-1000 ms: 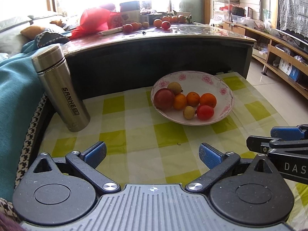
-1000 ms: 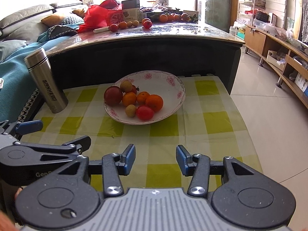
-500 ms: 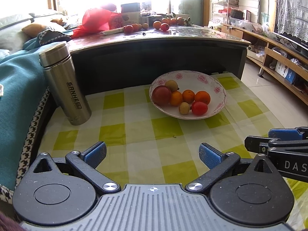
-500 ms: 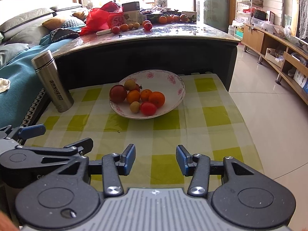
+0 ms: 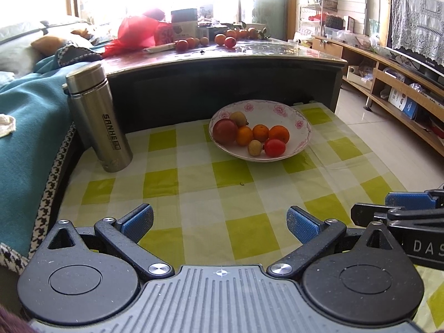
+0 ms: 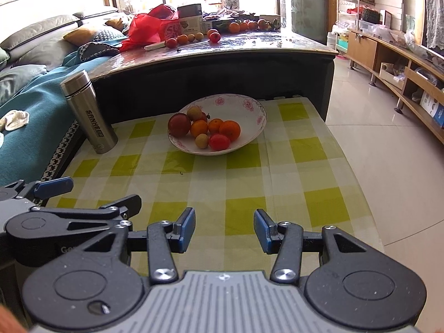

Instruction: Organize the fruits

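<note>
A white flowered plate (image 5: pixel 291 116) (image 6: pixel 249 108) on the green checked cloth holds several fruits: a dark red apple (image 5: pixel 225 131) (image 6: pixel 179 124), oranges (image 5: pixel 279 134) (image 6: pixel 229 130), a red tomato (image 5: pixel 274 147) (image 6: pixel 219 141) and small yellowish fruits (image 5: pixel 254 147). More fruits (image 5: pixel 224 40) (image 6: pixel 213 35) lie on the dark table behind. My left gripper (image 5: pixel 219 223) is open and empty, well short of the plate. My right gripper (image 6: pixel 224 229) is also open and empty, beside the left one, whose side shows in its view.
A steel flask (image 5: pixel 97 116) (image 6: pixel 88 111) stands at the cloth's left rear. A red bag (image 6: pixel 149 30) and boxes sit on the dark table (image 6: pixel 249 52). A teal sofa cover (image 5: pixel 25 127) lies left. Tiled floor and a wooden shelf unit (image 6: pixel 402 63) are right.
Both grippers have drawn back from the plate, so the plate and flask look smaller and farther. Both stay open and empty.
</note>
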`<state>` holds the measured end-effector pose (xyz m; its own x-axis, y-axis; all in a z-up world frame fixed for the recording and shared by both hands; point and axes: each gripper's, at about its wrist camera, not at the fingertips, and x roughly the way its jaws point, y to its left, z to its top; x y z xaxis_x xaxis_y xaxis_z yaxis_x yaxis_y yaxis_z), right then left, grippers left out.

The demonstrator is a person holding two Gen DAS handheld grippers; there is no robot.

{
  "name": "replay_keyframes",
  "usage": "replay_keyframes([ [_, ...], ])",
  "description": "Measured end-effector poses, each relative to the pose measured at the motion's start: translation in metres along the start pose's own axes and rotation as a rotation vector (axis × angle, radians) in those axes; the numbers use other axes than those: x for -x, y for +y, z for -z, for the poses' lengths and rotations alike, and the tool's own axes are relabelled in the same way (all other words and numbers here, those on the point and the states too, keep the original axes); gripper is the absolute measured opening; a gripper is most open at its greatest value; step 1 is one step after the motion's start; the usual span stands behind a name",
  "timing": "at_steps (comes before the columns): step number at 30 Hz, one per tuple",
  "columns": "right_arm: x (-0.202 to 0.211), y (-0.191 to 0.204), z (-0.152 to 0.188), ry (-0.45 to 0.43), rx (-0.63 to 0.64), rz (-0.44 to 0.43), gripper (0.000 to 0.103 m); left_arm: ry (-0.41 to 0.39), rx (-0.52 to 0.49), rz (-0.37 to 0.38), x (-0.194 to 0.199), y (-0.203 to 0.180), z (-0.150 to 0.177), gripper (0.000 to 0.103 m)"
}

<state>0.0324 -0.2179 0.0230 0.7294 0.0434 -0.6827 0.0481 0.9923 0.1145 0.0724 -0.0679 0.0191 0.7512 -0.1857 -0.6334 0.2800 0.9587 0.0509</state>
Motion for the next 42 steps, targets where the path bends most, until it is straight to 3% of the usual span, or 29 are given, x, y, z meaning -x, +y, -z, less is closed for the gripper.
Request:
replay_keyframes([
  [42, 0.070, 0.015, 0.063, -0.001, 0.056, 0.039, 0.051, -0.026, -0.080, -0.013, 0.075, -0.016, 0.053, 0.103],
])
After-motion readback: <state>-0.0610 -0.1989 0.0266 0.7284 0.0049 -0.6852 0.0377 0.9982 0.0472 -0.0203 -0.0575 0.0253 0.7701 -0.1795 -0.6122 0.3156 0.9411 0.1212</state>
